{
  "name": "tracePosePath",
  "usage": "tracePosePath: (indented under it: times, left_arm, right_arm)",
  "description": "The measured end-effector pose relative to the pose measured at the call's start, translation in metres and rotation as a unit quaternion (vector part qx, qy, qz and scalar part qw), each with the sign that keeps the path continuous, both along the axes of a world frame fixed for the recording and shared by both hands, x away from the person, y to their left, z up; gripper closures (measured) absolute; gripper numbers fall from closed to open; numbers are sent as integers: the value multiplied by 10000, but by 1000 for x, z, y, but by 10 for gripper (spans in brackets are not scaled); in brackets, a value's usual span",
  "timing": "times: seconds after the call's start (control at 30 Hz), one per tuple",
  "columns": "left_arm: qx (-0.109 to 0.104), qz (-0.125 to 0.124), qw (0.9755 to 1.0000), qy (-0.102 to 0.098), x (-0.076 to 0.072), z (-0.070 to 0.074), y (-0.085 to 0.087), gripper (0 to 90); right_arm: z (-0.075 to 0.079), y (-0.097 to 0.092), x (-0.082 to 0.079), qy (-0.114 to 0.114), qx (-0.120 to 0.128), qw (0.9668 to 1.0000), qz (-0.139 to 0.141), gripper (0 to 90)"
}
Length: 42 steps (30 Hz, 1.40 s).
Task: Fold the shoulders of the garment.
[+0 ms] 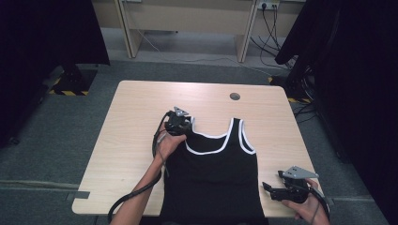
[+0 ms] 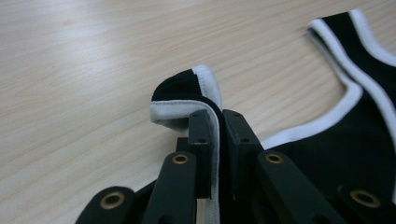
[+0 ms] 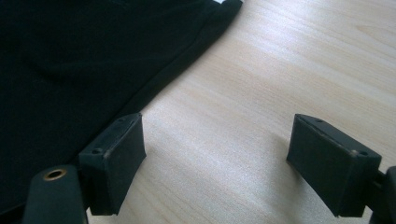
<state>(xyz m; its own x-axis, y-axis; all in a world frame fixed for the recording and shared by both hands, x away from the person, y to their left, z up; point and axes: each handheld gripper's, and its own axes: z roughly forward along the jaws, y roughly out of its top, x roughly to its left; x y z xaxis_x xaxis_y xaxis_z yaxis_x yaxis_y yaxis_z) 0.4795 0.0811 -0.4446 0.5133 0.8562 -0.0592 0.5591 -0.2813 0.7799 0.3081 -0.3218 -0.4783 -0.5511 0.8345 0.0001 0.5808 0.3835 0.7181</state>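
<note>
A black tank top [image 1: 213, 178] with white trim lies flat on the light wooden table [image 1: 136, 117], its hem at the near edge. My left gripper [image 1: 188, 129] is shut on the top's left shoulder strap [image 2: 187, 88]; in the left gripper view the jaws [image 2: 220, 116] pinch the white-edged strap, whose end curls over just past the tips. The other strap [image 2: 355, 56] lies flat farther right. My right gripper [image 1: 270, 191] rests open at the table's front right, just beside the top's side edge. In the right gripper view, bare wood lies between its jaws [image 3: 217, 154], with the black cloth [image 3: 70, 60] at the left.
A round cable hole [image 1: 234, 96] sits at the table's far side. Dark curtains [image 1: 42, 33] hang at both sides. A pale desk [image 1: 187, 23] stands beyond, with cables [image 1: 272, 42] on the floor near it. Bare wood lies left of the garment.
</note>
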Motion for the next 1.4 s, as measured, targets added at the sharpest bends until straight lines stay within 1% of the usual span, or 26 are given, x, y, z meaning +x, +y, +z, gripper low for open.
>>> tracePosePath:
  times: [0.13, 0.23, 0.37, 0.43, 0.53, 0.8, 0.93, 1.0, 1.2, 1.23, 1.3, 1.37, 1.4]
  left_arm:
    - [-83, -108, 9999, -59, -12, 8, 0, 820]
    - [-105, -169, 9998, -72, -19, 10, -1, 819]
    - [-251, -260, 9993, -44, -28, 12, 0, 818]
    - [-263, -301, 9992, -68, -33, 15, 0, 818]
    - [-374, -375, 9986, -66, -40, 19, -1, 817]
    - [-492, -588, 9970, -92, -62, 27, -2, 815]
    - [-450, -657, 9968, -112, -73, 26, -2, 812]
    - [-476, -674, 9965, -92, -78, 24, -2, 808]
    - [-511, -677, 9964, -71, -93, 13, 1, 790]
    - [-539, -673, 9963, -69, -97, 11, 2, 774]
    - [-501, -707, 9962, -105, -104, 9, 3, 759]
    - [-526, -742, 9958, -98, -111, 8, 5, 726]
    - [-531, -736, 9958, -125, -113, 9, 6, 717]
  right_arm:
    - [0, 0, 0, 0, -1, 10000, -1, 192]
    - [0, 0, 0, 1, -1, 10000, -1, 192]
    - [0, 0, 0, 0, -1, 10000, -1, 192]
    - [0, 0, 0, 1, -1, 10000, -1, 192]
    - [0, 0, 0, 1, -1, 10000, -2, 192]
    - [0, 0, 0, 0, -2, 10000, 3, 192]
    - [0, 0, 0, 2, -2, 10000, 1, 192]
    - [0, 0, 0, 0, -3, 10000, 2, 192]
    - [0, 0, 0, 1, -3, 10000, 3, 192]
    - [0, 0, 0, 0, -4, 10000, 3, 192]
    - [0, 0, 0, 2, -2, 10000, -1, 192]
    - [0, 0, 0, 3, -2, 10000, -2, 192]
    - [0, 1, 0, 2, -4, 10000, 1, 192]
